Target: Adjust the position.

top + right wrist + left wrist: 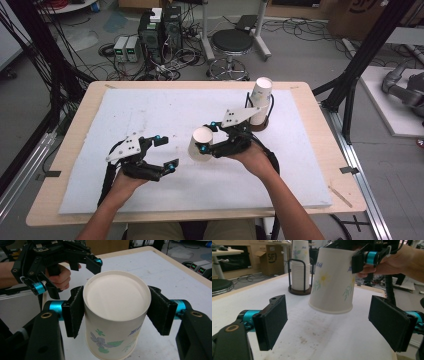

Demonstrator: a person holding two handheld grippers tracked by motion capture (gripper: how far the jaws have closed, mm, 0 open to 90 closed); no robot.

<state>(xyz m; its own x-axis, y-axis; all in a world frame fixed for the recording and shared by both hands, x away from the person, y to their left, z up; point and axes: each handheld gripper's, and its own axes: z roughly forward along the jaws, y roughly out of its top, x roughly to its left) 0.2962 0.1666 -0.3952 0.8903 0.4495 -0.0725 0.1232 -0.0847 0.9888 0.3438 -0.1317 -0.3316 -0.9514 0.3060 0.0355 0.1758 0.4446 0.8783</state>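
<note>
Two grippers, one loose paper cup, one rack of stacked cups. At left, the left gripper (166, 152) hangs above the white mat (150, 115), its jaws wide apart and holding nothing. At centre, the right gripper (210, 136) is clamped on the paper cup (200, 143), upside down and tilted, clear of the mat. Rightmost, at the mat's far edge, stands the cup rack (260, 102), apart from both grippers.

The paper cup's (112, 320) rim drops past the bottom edge in the right gripper view, and the cup stack (300, 267) loses its top in the left gripper view.
</note>
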